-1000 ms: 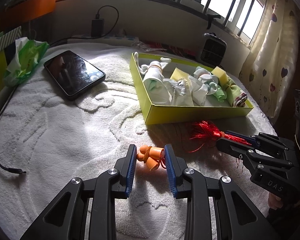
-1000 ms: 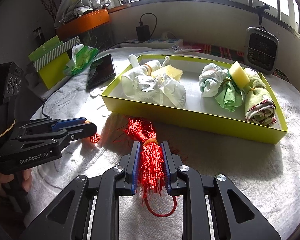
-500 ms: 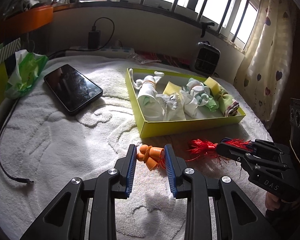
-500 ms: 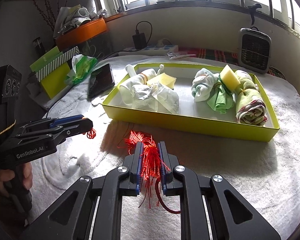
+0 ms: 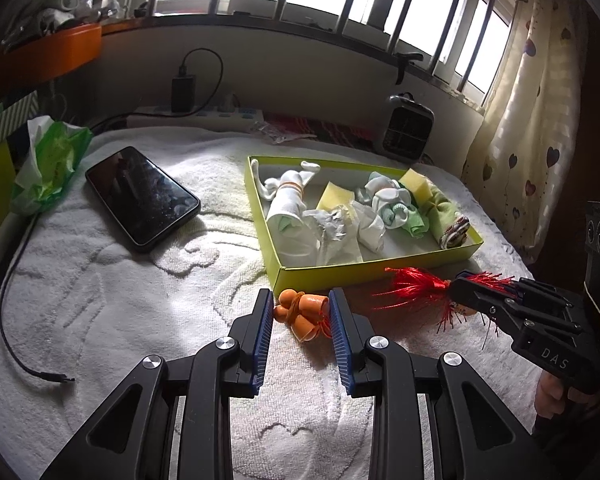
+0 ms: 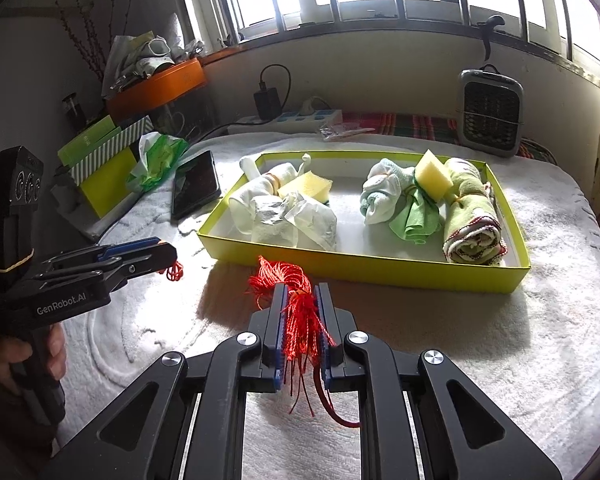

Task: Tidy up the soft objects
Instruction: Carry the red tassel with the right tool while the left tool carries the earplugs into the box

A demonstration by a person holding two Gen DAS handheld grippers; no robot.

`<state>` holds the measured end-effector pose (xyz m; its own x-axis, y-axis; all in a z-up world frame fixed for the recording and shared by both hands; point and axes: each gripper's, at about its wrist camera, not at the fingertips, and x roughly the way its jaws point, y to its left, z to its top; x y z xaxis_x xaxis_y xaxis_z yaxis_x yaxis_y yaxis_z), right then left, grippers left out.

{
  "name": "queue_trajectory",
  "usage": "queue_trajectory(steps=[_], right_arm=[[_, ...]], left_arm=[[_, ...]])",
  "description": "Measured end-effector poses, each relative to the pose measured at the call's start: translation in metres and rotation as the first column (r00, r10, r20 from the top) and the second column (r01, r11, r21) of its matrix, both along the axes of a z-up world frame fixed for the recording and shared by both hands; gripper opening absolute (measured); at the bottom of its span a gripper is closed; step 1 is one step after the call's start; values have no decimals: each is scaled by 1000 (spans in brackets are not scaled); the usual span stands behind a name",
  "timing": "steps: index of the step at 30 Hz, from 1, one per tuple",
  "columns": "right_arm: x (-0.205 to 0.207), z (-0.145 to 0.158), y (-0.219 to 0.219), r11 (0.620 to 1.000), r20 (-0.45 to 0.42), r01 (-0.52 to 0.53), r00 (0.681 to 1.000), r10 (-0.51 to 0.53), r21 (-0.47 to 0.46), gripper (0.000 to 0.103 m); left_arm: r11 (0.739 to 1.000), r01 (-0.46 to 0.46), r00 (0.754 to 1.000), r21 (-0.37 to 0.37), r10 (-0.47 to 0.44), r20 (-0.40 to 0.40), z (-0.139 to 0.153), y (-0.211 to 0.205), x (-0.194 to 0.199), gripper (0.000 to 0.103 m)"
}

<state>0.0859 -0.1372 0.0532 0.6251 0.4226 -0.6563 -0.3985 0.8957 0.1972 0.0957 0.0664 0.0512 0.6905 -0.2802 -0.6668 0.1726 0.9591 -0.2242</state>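
Observation:
My left gripper [image 5: 300, 300] is shut on an orange bundle of foam pieces [image 5: 304, 314] tied with red string, held above the white towel. My right gripper [image 6: 300, 292] is shut on a red tassel of threads [image 6: 296, 304], lifted off the towel just in front of the yellow-green tray [image 6: 364, 274]. The tray holds white rolled cloths [image 6: 260, 196], yellow sponges [image 6: 432, 174], a green cloth [image 6: 414, 216] and a rolled green towel [image 6: 472, 224]. The right gripper with the tassel [image 5: 416, 286] shows at the right in the left wrist view. The left gripper [image 6: 160, 256] shows at the left in the right wrist view.
A black phone [image 5: 142, 198] lies on the towel left of the tray. A green-white tissue pack [image 5: 48, 164] sits at the far left, a black cable [image 5: 24, 344] along the left edge. A small heater [image 6: 490, 114] and a power strip [image 6: 288, 120] stand behind the tray.
Both grippers have risen and pulled back from the tray with their loads. The right gripper has closed tighter on the red tassel and lifted it off the towel.

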Motion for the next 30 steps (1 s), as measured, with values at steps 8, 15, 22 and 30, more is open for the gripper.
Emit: queue_trajectory(steps=[8, 15, 22, 30], right_arm=[[1, 14, -9, 999, 38, 27, 999, -28, 21, 14], [8, 27, -18, 997, 71, 60, 995, -63, 42, 14], [18, 40, -28, 992, 113, 115, 986, -120, 51, 14], [35, 42, -41, 978, 132, 190, 971, -199, 80, 14]], left_arm=[[1000, 15, 1000, 5, -16, 26, 14, -5, 9, 27], [999, 32, 999, 7, -32, 44, 27, -11, 22, 27], [999, 44, 997, 18, -45, 58, 35, -16, 39, 27], [998, 54, 997, 13, -55, 53, 39, -25, 61, 27]])
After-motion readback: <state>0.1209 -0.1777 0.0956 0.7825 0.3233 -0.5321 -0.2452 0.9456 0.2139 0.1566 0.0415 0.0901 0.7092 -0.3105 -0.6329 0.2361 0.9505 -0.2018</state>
